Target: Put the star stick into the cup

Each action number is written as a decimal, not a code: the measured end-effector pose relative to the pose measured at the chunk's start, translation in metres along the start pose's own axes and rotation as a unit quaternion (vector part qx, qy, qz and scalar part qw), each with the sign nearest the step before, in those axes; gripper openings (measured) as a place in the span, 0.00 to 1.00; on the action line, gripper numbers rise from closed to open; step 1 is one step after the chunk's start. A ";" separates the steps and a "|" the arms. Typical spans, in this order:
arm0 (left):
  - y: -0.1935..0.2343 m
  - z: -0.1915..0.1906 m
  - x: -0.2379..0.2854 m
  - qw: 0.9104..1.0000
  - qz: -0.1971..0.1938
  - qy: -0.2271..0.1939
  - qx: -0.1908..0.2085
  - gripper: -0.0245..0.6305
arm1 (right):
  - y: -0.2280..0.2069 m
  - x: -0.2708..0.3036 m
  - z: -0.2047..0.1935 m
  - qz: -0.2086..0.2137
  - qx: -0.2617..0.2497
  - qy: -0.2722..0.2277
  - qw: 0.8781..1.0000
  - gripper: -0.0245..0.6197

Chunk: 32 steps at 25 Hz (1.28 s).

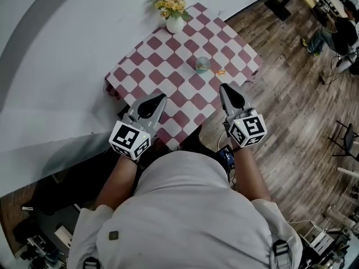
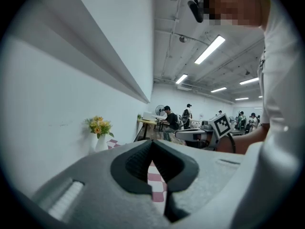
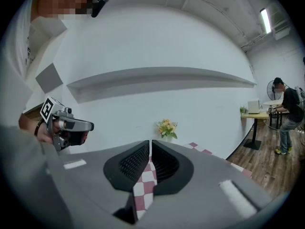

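Observation:
A clear cup (image 1: pixel 202 65) stands on the red-and-white checked table (image 1: pixel 168 60), toward its right side. Just right of the cup lies a small orange thing (image 1: pixel 220 72) that looks like the star stick; it is too small to make out in detail. My left gripper (image 1: pixel 161 97) hovers over the table's near left edge, and my right gripper (image 1: pixel 224 87) over the near right edge, a short way before the stick. Both are shut and hold nothing. In the gripper views the left jaws (image 2: pixel 152 142) and the right jaws (image 3: pixel 150 142) meet at their tips. Neither gripper view shows the cup or the stick.
A white vase of yellow flowers (image 1: pixel 173 15) stands at the table's far corner, by the curved white wall (image 1: pixel 50 66). To the right lies wooden floor (image 1: pixel 303 111) with a black chair (image 1: pixel 345 139). People sit at desks (image 2: pixel 167 120) in the background.

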<state>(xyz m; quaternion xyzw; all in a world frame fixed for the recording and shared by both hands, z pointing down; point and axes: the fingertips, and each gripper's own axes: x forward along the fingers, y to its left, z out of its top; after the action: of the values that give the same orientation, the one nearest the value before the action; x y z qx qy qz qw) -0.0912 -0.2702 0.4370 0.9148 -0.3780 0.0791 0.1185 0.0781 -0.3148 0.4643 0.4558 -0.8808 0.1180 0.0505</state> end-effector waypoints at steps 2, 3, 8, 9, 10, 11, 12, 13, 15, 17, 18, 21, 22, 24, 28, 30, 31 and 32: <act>-0.004 0.006 -0.010 1.000 -0.003 -0.009 0.008 0.04 | 0.013 -0.008 0.006 0.000 -0.009 -0.009 1.000 0.07; -0.007 0.008 -0.015 1.000 -0.004 -0.014 0.012 0.04 | 0.019 -0.012 0.009 0.000 -0.012 -0.013 1.000 0.07; -0.018 0.014 -0.040 0.999 -0.010 -0.031 0.025 0.04 | 0.049 -0.031 0.018 0.001 -0.026 -0.030 0.999 0.05; -0.020 0.015 -0.044 0.999 -0.011 -0.035 0.028 0.04 | 0.054 -0.034 0.020 0.001 -0.029 -0.033 0.999 0.05; -0.022 0.017 -0.048 0.999 -0.012 -0.038 0.030 0.04 | 0.060 -0.037 0.022 0.002 -0.033 -0.036 0.999 0.05; -0.024 0.018 -0.052 0.999 -0.013 -0.041 0.031 0.04 | 0.065 -0.041 0.024 0.003 -0.036 -0.039 0.999 0.05; -0.027 0.019 -0.056 0.998 -0.014 -0.043 0.033 0.04 | 0.070 -0.044 0.025 0.003 -0.038 -0.041 0.998 0.05; -0.029 0.019 -0.061 0.998 -0.016 -0.044 0.034 0.04 | 0.075 -0.047 0.026 0.004 -0.039 -0.042 0.998 0.05; -0.032 0.019 -0.068 0.998 -0.018 -0.048 0.037 0.04 | 0.082 -0.052 0.028 0.004 -0.042 -0.045 0.998 0.05; -0.035 0.018 -0.073 0.998 -0.020 -0.052 0.039 0.04 | 0.087 -0.056 0.030 0.004 -0.047 -0.049 0.998 0.05; -0.037 0.018 -0.076 0.998 -0.021 -0.054 0.040 0.04 | 0.090 -0.058 0.031 0.003 -0.048 -0.050 0.998 0.05; -0.040 0.021 -0.084 0.997 -0.024 -0.058 0.044 0.04 | 0.098 -0.063 0.035 0.001 -0.052 -0.054 0.997 0.05; -0.040 0.022 -0.087 0.997 -0.026 -0.059 0.045 0.04 | 0.101 -0.065 0.036 0.001 -0.053 -0.055 0.997 0.05; -0.042 0.024 -0.092 0.996 -0.028 -0.063 0.048 0.04 | 0.107 -0.067 0.038 0.000 -0.057 -0.057 0.997 0.05; -0.043 0.025 -0.102 0.996 -0.033 -0.068 0.049 0.04 | 0.122 -0.071 0.040 0.001 -0.061 -0.055 0.997 0.05; -0.044 0.025 -0.109 0.996 -0.036 -0.070 0.048 0.04 | 0.129 -0.075 0.040 0.000 -0.062 -0.052 0.997 0.05; -0.045 0.024 -0.112 0.996 -0.037 -0.071 0.046 0.04 | 0.133 -0.077 0.039 -0.001 -0.063 -0.050 0.997 0.05; -0.045 0.023 -0.115 0.996 -0.037 -0.071 0.044 0.04 | 0.136 -0.079 0.038 -0.002 -0.064 -0.047 0.997 0.05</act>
<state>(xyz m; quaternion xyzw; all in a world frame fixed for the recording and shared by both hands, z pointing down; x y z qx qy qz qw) -0.1382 -0.1681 0.3813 0.9359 -0.3473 0.0259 0.0536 0.0135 -0.1861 0.3903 0.4582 -0.8871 0.0399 0.0379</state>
